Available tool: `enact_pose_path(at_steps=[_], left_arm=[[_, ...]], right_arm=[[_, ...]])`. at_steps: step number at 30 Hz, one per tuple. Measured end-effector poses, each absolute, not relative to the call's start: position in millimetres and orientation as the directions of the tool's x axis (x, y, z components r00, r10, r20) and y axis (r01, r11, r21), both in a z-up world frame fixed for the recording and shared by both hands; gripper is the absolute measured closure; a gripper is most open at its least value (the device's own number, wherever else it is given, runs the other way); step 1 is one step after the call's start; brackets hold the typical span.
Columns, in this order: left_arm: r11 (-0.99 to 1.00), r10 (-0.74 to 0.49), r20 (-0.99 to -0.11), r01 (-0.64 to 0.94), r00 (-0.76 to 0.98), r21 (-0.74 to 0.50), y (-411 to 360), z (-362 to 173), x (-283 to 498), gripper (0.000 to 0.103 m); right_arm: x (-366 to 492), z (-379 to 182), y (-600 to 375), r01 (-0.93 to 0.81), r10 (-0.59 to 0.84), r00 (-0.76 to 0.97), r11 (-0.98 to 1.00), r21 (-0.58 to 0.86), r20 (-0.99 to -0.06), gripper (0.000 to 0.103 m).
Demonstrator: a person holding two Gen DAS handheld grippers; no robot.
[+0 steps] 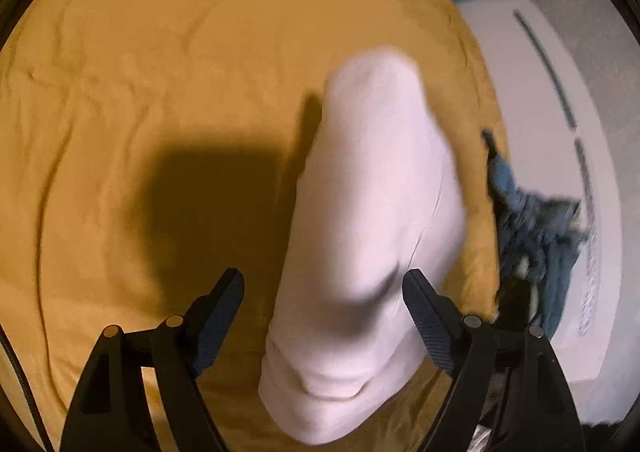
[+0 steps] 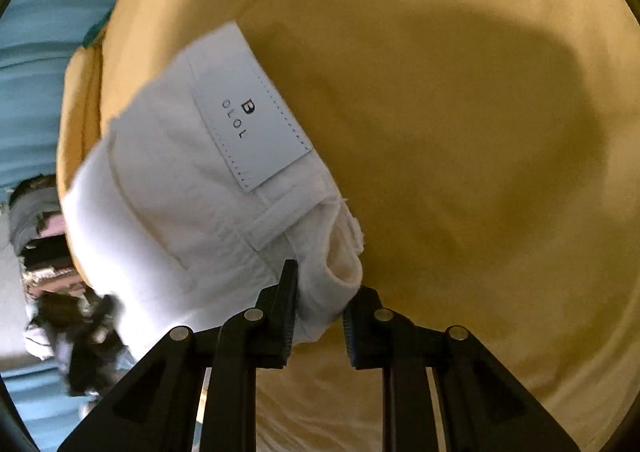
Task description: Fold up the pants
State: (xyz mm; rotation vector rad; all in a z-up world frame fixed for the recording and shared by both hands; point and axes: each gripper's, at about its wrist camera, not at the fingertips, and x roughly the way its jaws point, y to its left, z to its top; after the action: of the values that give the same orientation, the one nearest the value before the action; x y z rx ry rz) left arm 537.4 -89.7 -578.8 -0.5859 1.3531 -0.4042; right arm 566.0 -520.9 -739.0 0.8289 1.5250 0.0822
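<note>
Gripping the white pants' point(image 2: 192, 188) waistband, right gripper point(image 2: 320, 304) clenched; left gripper point(image 1: 324, 288) released, pants beyond its spread jaws.

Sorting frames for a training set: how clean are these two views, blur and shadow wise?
Left wrist view: white pants and blue clothes motion-smeared; hard shadow on the yellow sheet. Right wrist view: waistband label sharp, left-edge clutter blurred, soft shadow at right.
</note>
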Motion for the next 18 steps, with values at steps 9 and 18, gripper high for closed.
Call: enact_pose_path(at_steps=[9,18], left_arm=[[0.75,-0.631,-0.753,-0.1,0.188,-0.654,-98,-624,651,0.049],[0.837,-0.539,-0.84,-0.073,0.063,-0.542,-115,-646,657,0.069]], right_arm=[[591,-723,-521,0.424,0.527,0.03,0.763,0.488,-0.85,0.035],[644,-684,-498,0.338,0.531,0.162,0.762,0.553,-0.831,0.035]])
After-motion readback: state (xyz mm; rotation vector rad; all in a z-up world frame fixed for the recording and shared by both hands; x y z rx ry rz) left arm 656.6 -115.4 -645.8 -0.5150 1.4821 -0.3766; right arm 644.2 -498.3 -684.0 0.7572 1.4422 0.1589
